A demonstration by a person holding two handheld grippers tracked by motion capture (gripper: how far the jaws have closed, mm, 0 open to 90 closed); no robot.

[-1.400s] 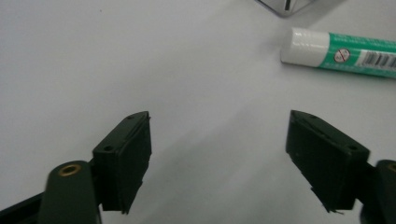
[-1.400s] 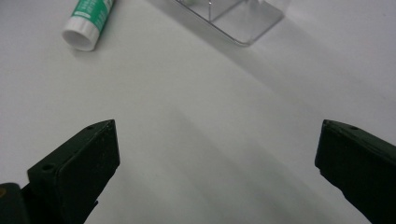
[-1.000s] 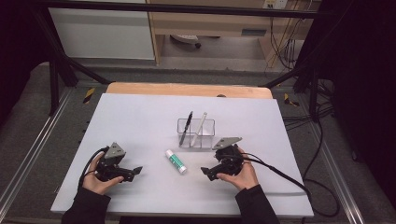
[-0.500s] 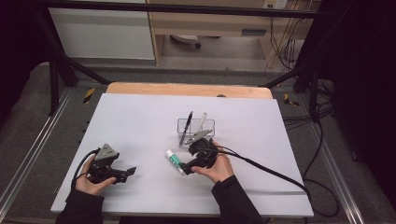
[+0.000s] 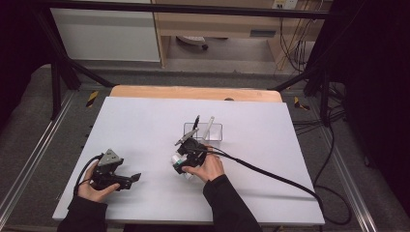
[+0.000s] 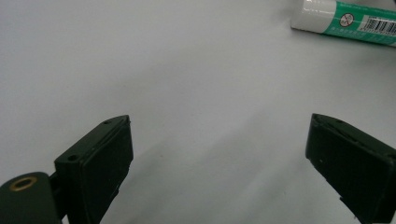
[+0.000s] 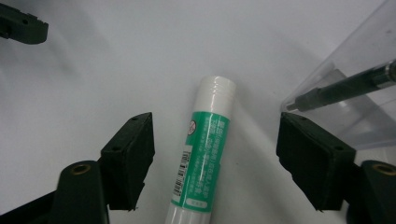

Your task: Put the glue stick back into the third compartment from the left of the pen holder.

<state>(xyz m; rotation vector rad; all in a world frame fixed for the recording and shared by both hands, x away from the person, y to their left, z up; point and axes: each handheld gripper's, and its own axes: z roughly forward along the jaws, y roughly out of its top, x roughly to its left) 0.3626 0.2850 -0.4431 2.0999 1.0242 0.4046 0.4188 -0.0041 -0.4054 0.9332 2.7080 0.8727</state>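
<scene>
A green and white glue stick [image 7: 205, 158] lies flat on the white table [image 5: 145, 125], its white cap end pointing away. My right gripper [image 7: 217, 140] is open, low over the table, one jaw on each side of the stick and neither touching it. From above, the right gripper [image 5: 180, 163] covers most of the glue stick [image 5: 177, 169]. My left gripper [image 5: 134, 178] rests open near the front left, with bare table between the jaws of that gripper [image 6: 219, 140]. The glue stick [image 6: 345, 21] lies beyond it, at the upper right.
A clear plastic box [image 5: 203, 131] stands just behind the right gripper, with a black pen [image 5: 194, 123] and a white pen [image 5: 209, 124] leaning in it. The clear box [image 7: 355, 93] and black pen [image 7: 345, 86] are close to the right jaw. Cables trail off to the right.
My right gripper has moved left from beside the clear box to straddle the glue stick. The left gripper has barely shifted.
</scene>
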